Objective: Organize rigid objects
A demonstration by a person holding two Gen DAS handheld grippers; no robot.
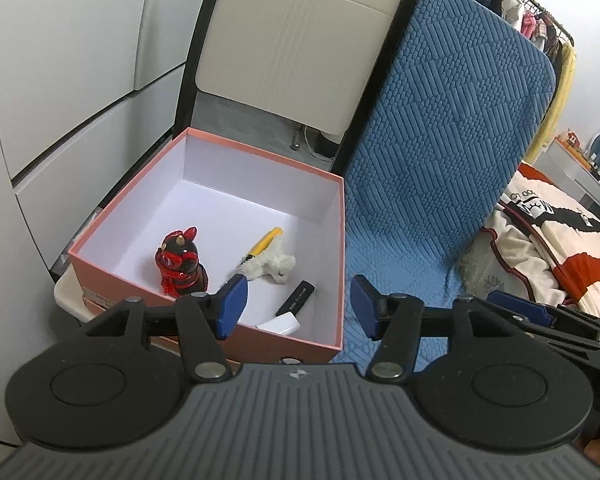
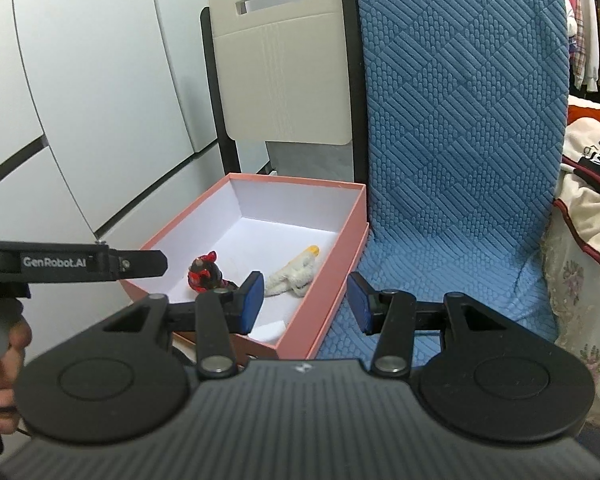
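Observation:
A pink box (image 1: 300,346) with a white inside stands on a chair seat; it also shows in the right wrist view (image 2: 340,256). In it lie a red and black figurine (image 1: 180,266) (image 2: 205,276), a white fluffy toy (image 1: 270,266) (image 2: 290,278), a yellow pen (image 1: 263,245) (image 2: 312,249), a black stick (image 1: 296,298) and a white block (image 1: 282,324) (image 2: 270,330). My left gripper (image 1: 298,308) is open and empty above the box's near right corner. My right gripper (image 2: 306,302) is open and empty above the box's near right edge.
A blue quilted cushion (image 1: 440,160) (image 2: 460,140) covers the chair right of the box. A beige chair back (image 1: 296,40) (image 2: 280,68) rises behind the box. White cabinet doors (image 1: 60,80) are at left. A blanket (image 1: 548,248) lies at right, below hanging clothes (image 1: 520,8).

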